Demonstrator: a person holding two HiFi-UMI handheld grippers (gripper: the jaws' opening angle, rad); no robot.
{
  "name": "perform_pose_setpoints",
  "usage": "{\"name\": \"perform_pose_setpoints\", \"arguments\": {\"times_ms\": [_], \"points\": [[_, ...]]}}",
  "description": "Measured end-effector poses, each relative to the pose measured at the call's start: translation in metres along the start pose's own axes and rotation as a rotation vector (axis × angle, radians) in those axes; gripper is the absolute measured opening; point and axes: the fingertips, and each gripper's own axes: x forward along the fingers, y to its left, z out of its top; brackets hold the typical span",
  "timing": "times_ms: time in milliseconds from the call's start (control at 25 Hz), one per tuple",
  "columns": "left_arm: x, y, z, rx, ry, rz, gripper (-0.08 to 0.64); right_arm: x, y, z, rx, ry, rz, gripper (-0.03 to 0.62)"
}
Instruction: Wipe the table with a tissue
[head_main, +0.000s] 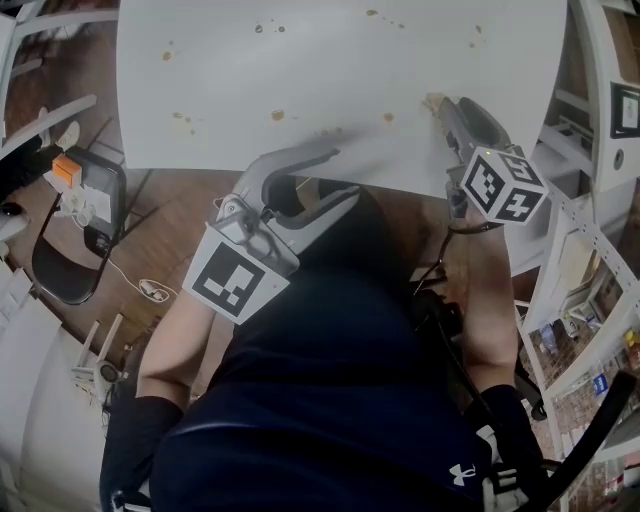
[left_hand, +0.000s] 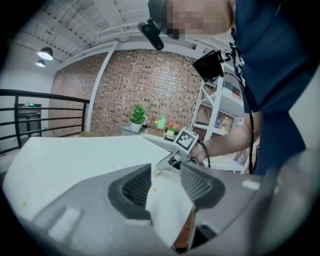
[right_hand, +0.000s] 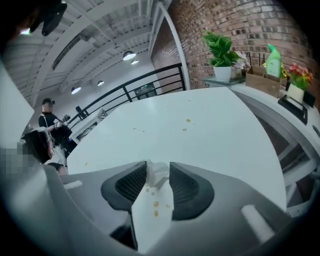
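The white table (head_main: 330, 70) carries several small brown stains (head_main: 277, 116). My right gripper (head_main: 437, 104) points down at its near right part, jaws open, and a small crumpled white tissue (head_main: 432, 101) lies on the table between the fingertips. In the right gripper view the tissue (right_hand: 154, 174) sits close to one pad with a gap beside it, and stains (right_hand: 155, 204) show just behind it. My left gripper (head_main: 345, 175) hovers open at the table's near edge, with nothing between its jaws. From the left gripper view, the right gripper (left_hand: 162, 167) is straight ahead.
A black chair (head_main: 65, 270) and an orange-topped device (head_main: 67, 170) stand on the wooden floor at the left. White shelving (head_main: 600, 120) flanks the table's right side. A potted plant (right_hand: 220, 50) stands on a ledge beyond the table. A person (right_hand: 47, 120) stands far off.
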Motion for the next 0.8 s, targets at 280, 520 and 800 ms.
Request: {"name": "perform_pose_setpoints", "arguments": {"times_ms": [280, 520, 800], "points": [[-0.008, 0.004, -0.002, -0.017, 0.0, 0.014, 0.169, 0.01, 0.008, -0.008, -0.034, 0.056, 0.02, 0.103], [-0.006, 0.005, 0.001, -0.024, 0.0, 0.018, 0.164, 0.007, 0.0, -0.006, 0.043, 0.033, 0.031, 0.025], [-0.01, 0.003, 0.003, -0.025, -0.006, 0.019, 0.16, 0.013, -0.009, 0.008, 0.126, -0.008, 0.062, 0.022]]}}
